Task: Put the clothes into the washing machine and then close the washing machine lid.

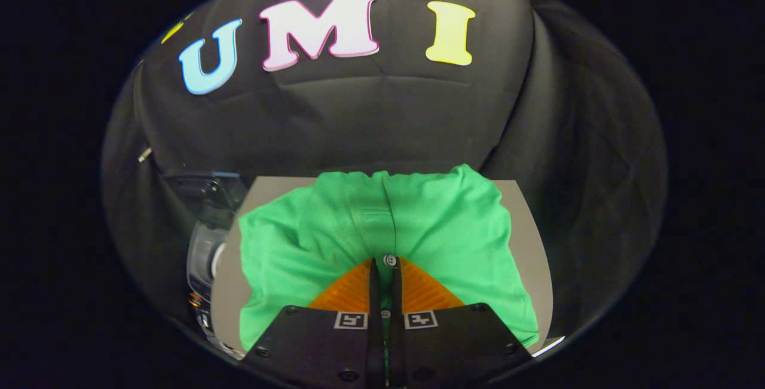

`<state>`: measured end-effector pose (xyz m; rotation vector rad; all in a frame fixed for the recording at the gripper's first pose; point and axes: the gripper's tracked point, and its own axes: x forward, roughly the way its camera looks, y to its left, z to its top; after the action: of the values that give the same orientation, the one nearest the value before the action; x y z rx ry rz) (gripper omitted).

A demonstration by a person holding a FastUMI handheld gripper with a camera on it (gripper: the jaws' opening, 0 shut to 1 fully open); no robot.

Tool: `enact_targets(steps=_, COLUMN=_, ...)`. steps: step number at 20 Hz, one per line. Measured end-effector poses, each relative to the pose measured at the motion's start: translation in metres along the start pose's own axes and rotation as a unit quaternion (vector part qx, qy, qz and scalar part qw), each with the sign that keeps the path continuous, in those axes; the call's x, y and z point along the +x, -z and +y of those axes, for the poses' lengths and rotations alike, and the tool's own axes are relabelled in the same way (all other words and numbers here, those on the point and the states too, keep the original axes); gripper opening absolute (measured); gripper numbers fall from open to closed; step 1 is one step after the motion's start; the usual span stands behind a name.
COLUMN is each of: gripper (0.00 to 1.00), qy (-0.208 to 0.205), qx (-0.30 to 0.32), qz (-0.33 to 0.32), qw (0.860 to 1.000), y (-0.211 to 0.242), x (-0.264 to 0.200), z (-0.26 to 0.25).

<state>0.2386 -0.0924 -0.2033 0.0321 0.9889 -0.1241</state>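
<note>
Grey tabletop (529, 239) under pinched green shirt (442, 221)

Green shirt (418, 221) covers the table (529, 239); washing machine (206, 245) stands beside it.

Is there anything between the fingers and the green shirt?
No. The gripper is closed on a fold of the green shirt, by its button placket, so nothing separates them. The shirt lies on the grey table; the washing machine is beside the table.

Soft matt knit cloth makes the green shirt (382, 227); its small button (389, 260) looks glossy plastic. The worktop (529, 239) beneath is smooth, matt.
</note>
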Motion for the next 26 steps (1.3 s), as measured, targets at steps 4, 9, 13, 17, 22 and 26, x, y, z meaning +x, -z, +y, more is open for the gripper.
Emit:
enact_targets(steps=4, gripper=0.07, qy=-0.039, qx=0.001, qz=-0.101, qw=0.994, y=-0.043, x=-0.072, z=0.023)
enact_targets(steps=9, gripper=0.07, qy=-0.078, qx=-0.035, qz=-0.214, qw=0.973, y=-0.089, x=-0.169, z=0.078)
enact_targets(steps=13, gripper=0.07, qy=-0.13, qx=-0.05, qz=-0.246, qw=0.959, y=-0.106, x=-0.211, z=0.146)
enact_targets(steps=17, gripper=0.07, qy=-0.2, qx=-0.06, qz=-0.259, qw=0.943, y=-0.113, x=-0.23, z=0.222)
enact_targets(steps=22, gripper=0.07, qy=-0.291, qx=-0.085, qz=-0.267, qw=0.915, y=-0.109, x=-0.247, z=0.309)
enact_targets(steps=26, gripper=0.07, qy=-0.326, qx=-0.107, qz=-0.247, qw=0.906, y=-0.091, x=-0.225, z=0.354)
